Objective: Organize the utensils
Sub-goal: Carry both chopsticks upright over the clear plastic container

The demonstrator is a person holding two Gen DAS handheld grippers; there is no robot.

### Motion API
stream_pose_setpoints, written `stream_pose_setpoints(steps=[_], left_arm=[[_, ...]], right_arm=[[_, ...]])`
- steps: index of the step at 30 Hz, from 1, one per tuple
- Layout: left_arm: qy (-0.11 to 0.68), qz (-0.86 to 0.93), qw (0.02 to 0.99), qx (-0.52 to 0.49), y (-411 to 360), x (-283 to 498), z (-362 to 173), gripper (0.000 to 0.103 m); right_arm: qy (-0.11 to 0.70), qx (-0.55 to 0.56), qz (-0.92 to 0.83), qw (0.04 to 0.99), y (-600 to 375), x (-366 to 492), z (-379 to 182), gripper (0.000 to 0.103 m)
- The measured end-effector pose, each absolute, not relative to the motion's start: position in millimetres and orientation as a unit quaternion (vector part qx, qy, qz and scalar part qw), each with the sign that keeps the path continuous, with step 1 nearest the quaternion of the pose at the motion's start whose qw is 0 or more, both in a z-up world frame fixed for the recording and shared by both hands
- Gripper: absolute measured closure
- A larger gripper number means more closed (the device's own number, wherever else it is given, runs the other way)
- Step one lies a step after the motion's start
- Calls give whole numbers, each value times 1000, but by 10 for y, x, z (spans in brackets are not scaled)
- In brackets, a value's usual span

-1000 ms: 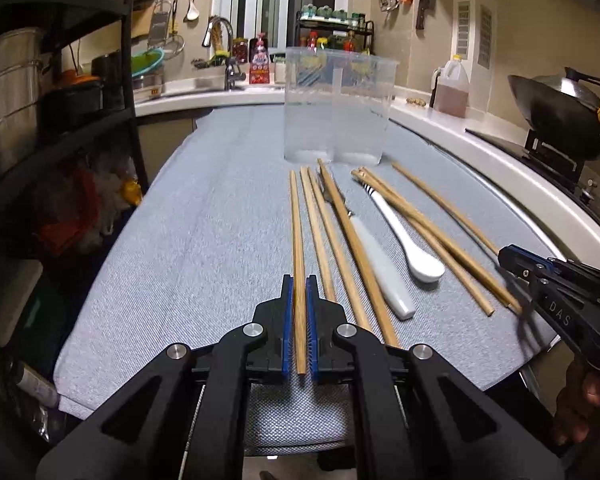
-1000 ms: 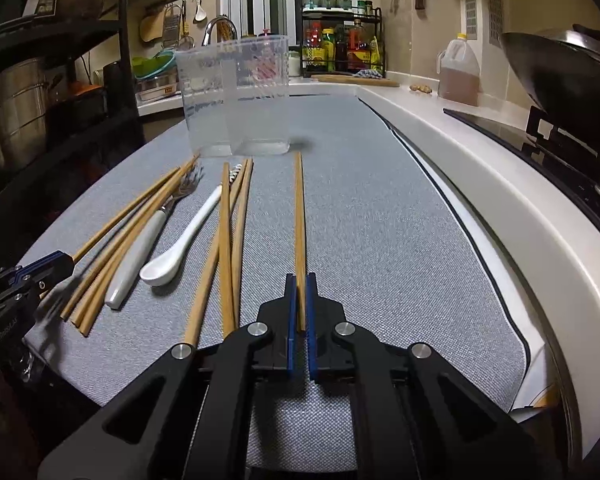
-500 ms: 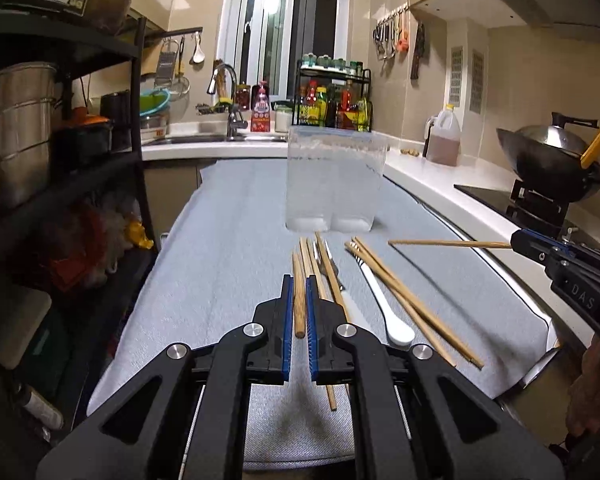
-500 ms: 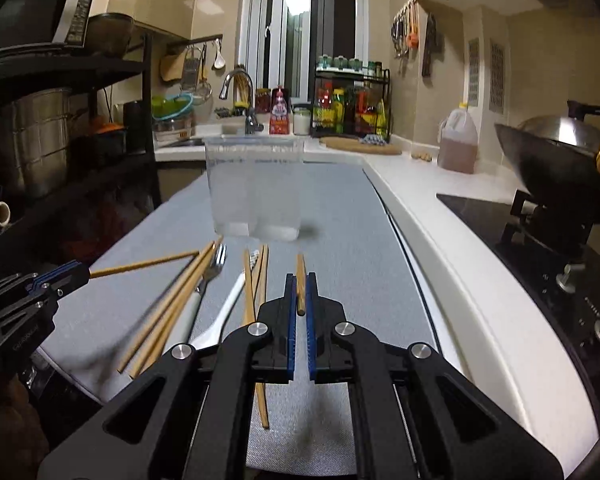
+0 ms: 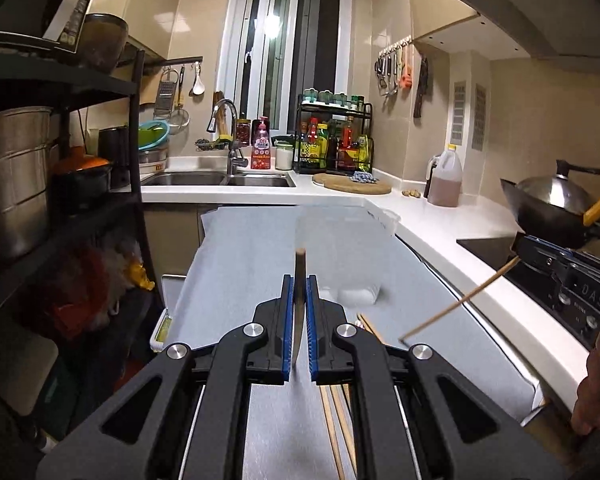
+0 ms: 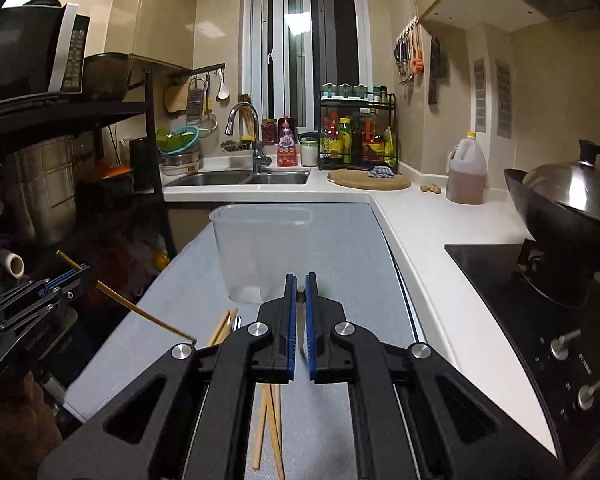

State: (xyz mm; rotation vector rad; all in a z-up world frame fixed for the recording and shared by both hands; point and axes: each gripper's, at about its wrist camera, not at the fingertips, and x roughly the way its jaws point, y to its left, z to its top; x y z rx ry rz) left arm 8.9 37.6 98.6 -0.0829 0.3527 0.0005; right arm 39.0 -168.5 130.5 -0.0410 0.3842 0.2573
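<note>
Gripping one chopstick (image 5: 299,280) in left claw (image 5: 299,322), lower end hidden behind claw body. Pinching second chopstick (image 6: 300,291) in right claw (image 6: 299,320), mostly hidden between pads. Hovering both above grey surface (image 6: 340,248), short of clear container (image 6: 262,252); remaining chopsticks (image 6: 266,420) lying below, partly occluded.

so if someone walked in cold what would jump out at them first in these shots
Most striking: each gripper is shut on a single chopstick lifted off the grey mat. The left gripper holds its chopstick nearly upright; the right gripper pinches another chopstick that slants down toward the mat. Next comes the clear plastic container standing on the mat just ahead, with loose chopsticks lying near it.
</note>
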Motion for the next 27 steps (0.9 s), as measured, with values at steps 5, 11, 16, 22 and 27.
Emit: stream_pose_setpoints(steps=[5,11,16,22,27], left_arm=[[189,-10,981,-47,447,331,1219,97],[217,-22,974,-58,501,593,1469,97],[221,-32,972,-69,566,856,1788,97],[213,-51,972,-81,606,1258,2239,97],[189,-58,977,-79,559,1561,2517,97]], right_arm=[[210,-11,137,968,-1608,650,1532,98],[229,-2,138,964,-1564,929,1761,99],[219,5,145,965,-1525,1134,2137,99],[179,22,171,969,-1473,1358,2768,99],[144,16,176,974,-1403,1533,3093,99]])
